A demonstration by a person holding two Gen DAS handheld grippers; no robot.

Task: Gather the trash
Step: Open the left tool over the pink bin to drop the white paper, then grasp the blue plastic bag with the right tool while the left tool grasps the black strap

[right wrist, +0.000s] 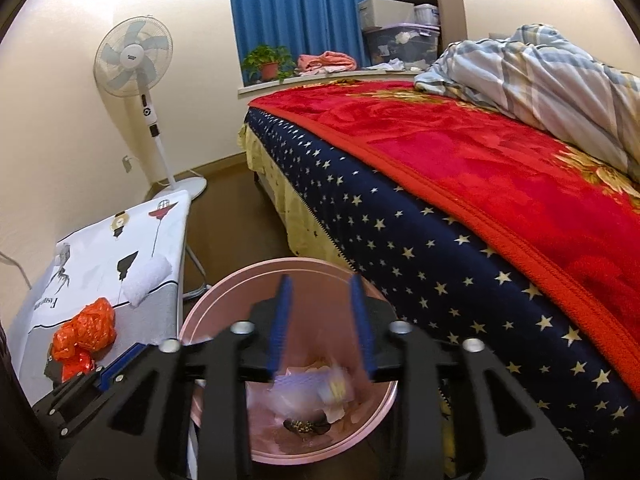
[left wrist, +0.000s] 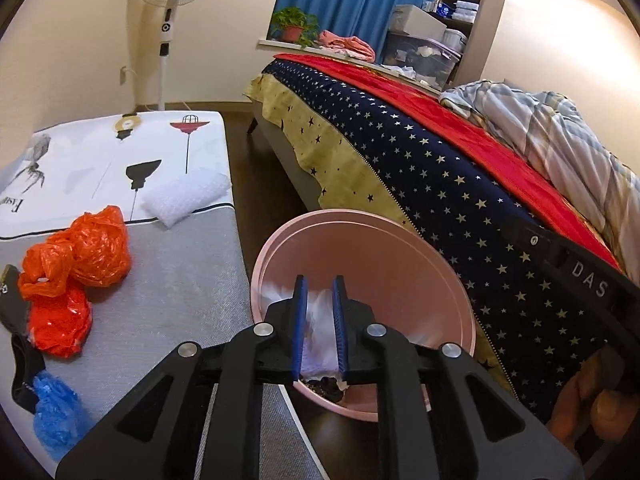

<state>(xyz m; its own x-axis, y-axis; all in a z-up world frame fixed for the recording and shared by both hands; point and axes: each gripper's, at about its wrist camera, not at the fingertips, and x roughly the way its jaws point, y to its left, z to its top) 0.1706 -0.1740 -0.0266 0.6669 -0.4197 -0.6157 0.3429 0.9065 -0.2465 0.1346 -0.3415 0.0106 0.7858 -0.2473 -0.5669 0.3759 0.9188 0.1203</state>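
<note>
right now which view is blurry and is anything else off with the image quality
Right wrist view: the right tool and the trash in the pink bin are smeared by motion blur; the bed and fan stay sharp. Left wrist view: the left tool is crisp, with slight blur on the white plastic between its fingers. Both views: strong fisheye bending, dark corners, warm light washing out the upper wall.

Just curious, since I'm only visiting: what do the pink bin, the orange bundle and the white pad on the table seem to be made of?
Pink bin: probably smooth moulded plastic, going by its matte, even wall and neat rim.
Orange bundle: thin plastic film, likely crumpled bags; glossy and finely creased.
White pad: looks like bubble wrap, translucent with a dimpled surface, though I can't be sure.
</note>
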